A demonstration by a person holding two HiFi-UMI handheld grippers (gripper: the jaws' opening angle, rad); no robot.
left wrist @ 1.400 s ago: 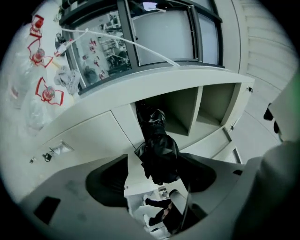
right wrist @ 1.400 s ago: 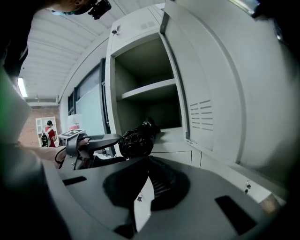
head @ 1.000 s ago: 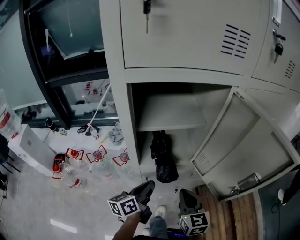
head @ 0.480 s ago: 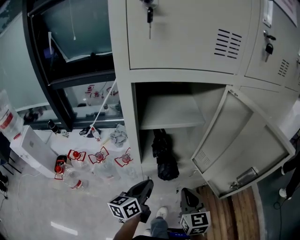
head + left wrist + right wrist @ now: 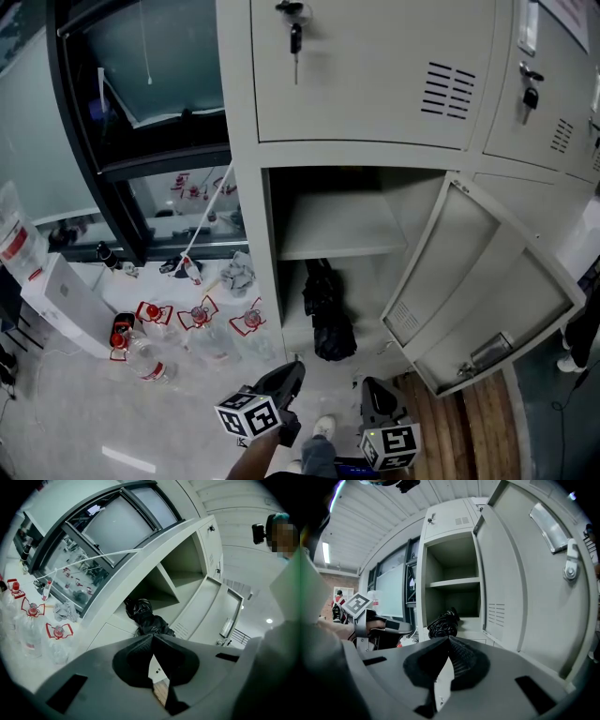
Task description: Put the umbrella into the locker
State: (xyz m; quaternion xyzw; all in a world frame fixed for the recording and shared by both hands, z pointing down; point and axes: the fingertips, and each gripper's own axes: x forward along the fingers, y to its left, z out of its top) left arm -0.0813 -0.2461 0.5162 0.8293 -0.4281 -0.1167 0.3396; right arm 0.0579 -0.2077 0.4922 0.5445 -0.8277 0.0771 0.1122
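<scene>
With the umbrella (image 5: 323,314) propped inside the locker (image 5: 247,234), I held left gripper (image 5: 289,377) and right gripper (image 5: 373,394) pressed together, empty, well clear.

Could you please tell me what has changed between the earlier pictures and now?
Nothing visibly moved; only the head view shifted slightly. The umbrella still lies in the lower compartment of the locker, the door stays open, and the left gripper and right gripper stay shut and empty below it.
</scene>
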